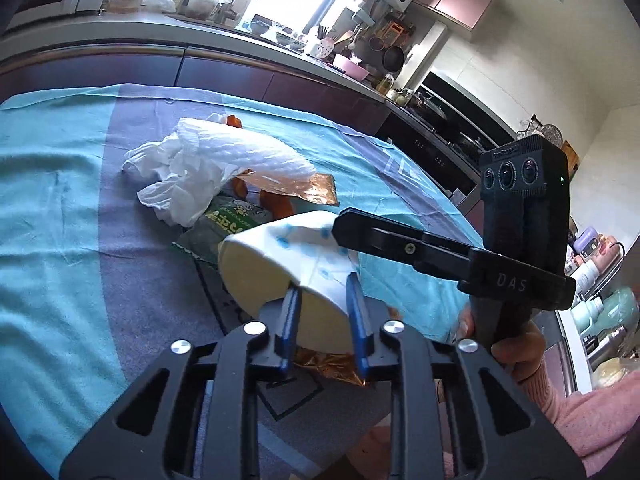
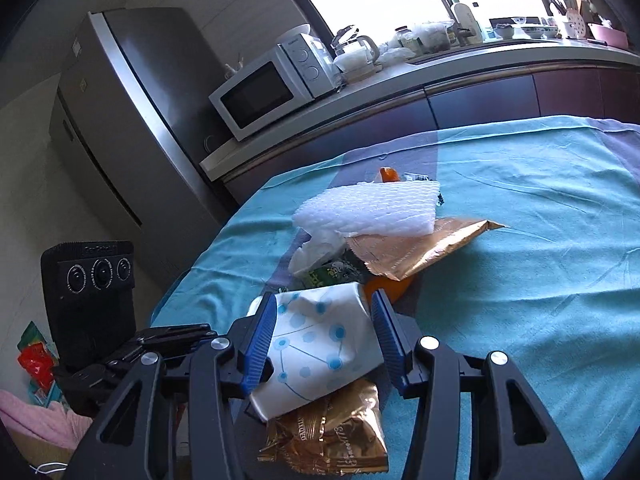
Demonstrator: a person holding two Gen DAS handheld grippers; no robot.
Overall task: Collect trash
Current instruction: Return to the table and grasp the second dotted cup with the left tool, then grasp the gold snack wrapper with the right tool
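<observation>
Peeking beneath paper cup [image 2: 320, 348] — gold wrapper [image 2: 332, 436]

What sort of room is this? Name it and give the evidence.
A home kitchen, most likely. A microwave sits on the counter beside a tall fridge, and pans hang above a built-in stove.

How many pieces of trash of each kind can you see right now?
Paper cup: 1
Foam fruit net: 1
Crumpled tissue: 1
Foil wrappers: 2
Green packet: 1
Orange pieces: at least 2, partly hidden
Total: at least 8
</observation>
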